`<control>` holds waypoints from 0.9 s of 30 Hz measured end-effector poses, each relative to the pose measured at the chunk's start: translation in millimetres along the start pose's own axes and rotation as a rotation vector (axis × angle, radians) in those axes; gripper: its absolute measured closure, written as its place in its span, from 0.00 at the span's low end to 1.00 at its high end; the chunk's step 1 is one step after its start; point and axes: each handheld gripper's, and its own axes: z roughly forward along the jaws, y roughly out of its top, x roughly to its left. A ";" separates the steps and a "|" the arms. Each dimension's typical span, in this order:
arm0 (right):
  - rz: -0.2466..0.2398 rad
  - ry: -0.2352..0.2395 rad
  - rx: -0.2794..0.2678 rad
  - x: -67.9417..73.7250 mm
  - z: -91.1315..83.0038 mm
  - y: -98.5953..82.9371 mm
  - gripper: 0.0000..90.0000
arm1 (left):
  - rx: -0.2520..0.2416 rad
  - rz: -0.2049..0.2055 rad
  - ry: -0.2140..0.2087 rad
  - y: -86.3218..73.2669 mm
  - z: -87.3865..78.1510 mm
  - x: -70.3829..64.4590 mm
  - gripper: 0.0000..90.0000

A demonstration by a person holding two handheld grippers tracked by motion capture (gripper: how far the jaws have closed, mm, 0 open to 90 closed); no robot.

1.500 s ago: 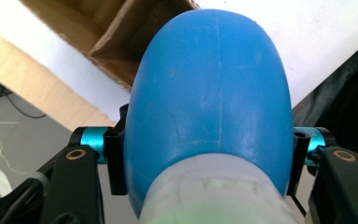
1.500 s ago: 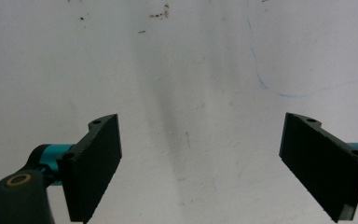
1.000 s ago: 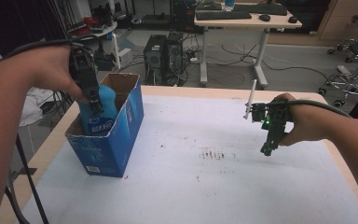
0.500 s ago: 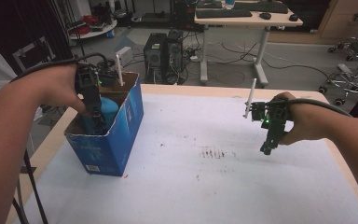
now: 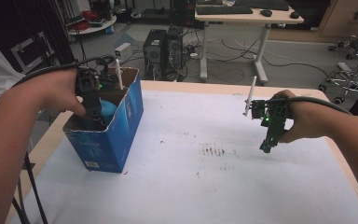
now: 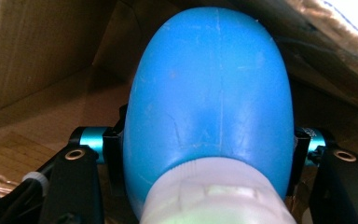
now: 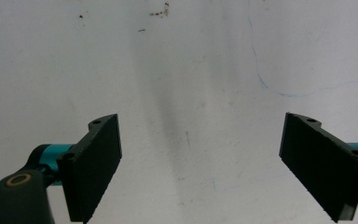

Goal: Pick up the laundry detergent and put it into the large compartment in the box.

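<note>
- The worktop (image 5: 205, 186) carries a blue cardboard box (image 5: 121, 135), open on top, at its left side.
- Inside the box sits a blue rounded bottle (image 6: 209, 98), smooth plastic with a white neck (image 6: 214, 196); I judge it light, rather stiff, and slippery.
- The left gripper (image 5: 92, 105) reaches into the box, its jaws clamped on the bottle's wide body just above the neck; lower, near the neck, would probably hold safer.
- The right gripper (image 7: 214, 168) hangs well right of the box, jaws wide apart, holding nothing.
</note>
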 end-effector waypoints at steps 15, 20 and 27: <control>0.003 -0.003 -0.002 3.2 -2.3 -0.1 0.13 | 0.006 0.012 0.008 1.1 -5.8 -2.9 0.35; -0.001 -0.007 -0.004 3.1 -2.9 -0.3 0.13 | -0.006 0.008 0.032 -1.9 -9.6 -2.4 0.31; 0.001 -0.003 -0.002 3.1 -2.7 0.1 0.13 | -0.013 0.010 0.044 -2.6 -16.8 -4.3 0.31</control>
